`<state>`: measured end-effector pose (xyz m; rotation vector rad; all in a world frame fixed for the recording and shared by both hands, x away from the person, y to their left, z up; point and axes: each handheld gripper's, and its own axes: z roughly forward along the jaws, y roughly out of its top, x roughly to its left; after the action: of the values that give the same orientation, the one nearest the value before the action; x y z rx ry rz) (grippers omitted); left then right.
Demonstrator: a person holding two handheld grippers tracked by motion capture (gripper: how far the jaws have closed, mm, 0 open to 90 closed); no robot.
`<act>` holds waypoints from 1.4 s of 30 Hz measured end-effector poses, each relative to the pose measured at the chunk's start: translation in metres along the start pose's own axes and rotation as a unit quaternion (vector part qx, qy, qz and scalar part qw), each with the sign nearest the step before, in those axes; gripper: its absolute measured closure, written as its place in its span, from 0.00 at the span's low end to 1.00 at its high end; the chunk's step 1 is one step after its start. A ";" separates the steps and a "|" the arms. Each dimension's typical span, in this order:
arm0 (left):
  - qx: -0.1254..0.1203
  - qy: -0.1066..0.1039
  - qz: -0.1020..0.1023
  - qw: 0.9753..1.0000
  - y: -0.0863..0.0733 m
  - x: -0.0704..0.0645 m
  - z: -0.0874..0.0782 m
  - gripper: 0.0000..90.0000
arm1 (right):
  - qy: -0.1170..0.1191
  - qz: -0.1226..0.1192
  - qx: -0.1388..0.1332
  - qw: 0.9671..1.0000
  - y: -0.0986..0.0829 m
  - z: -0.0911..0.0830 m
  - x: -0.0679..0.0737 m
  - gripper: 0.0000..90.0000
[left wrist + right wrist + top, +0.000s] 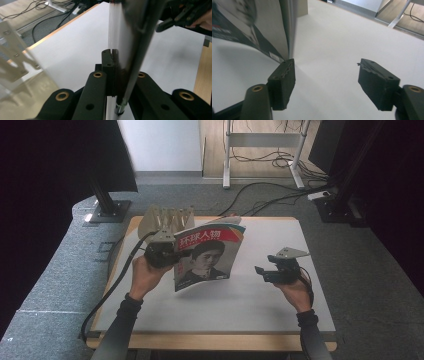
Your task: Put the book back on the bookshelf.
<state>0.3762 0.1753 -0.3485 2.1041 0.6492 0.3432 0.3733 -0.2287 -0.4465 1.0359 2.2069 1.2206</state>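
Glossy paper: the magazine (207,256) hangs in the air above the white table (280,320), held upright by its left edge, cover toward the person. A red band with white characters runs across the top of the cover, with a dark portrait below.

Left gripper (167,254): jaws closed on the magazine's edge. The left gripper view shows the pages edge-on, pinched between the two black pads (109,71). The bite looks shallow and close to the edge.

Right gripper (264,271): jaws spread wide, nothing between them. In the high view it sits apart from the magazine, to its right. In the right gripper view the magazine's lower corner (284,56) lies just above the left jaw, not inside the gap.

A rack (165,221) with upright slots stands at the table's back left, just behind the left gripper.

Risks, as judged:
- One-sided grip on slick paper. The free side may droop or swing, and the pages could slip from the pads.
- Pages may fan open, so the right gripper catches only the cover or a few sheets.
- Closing the right jaws from this spot would likely miss, or crease the corner.
- Swinging toward the rack could knock the magazine against its dividers.
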 end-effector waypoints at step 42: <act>-0.016 0.102 -0.108 0.989 -0.038 0.055 -0.122 0.97 | -0.019 0.021 0.106 0.994 -0.072 0.054 0.005 0.00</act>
<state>0.3526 0.3062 -0.3094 1.9618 0.9764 0.4475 0.3757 -0.2201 -0.5360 1.1818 2.3331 0.9895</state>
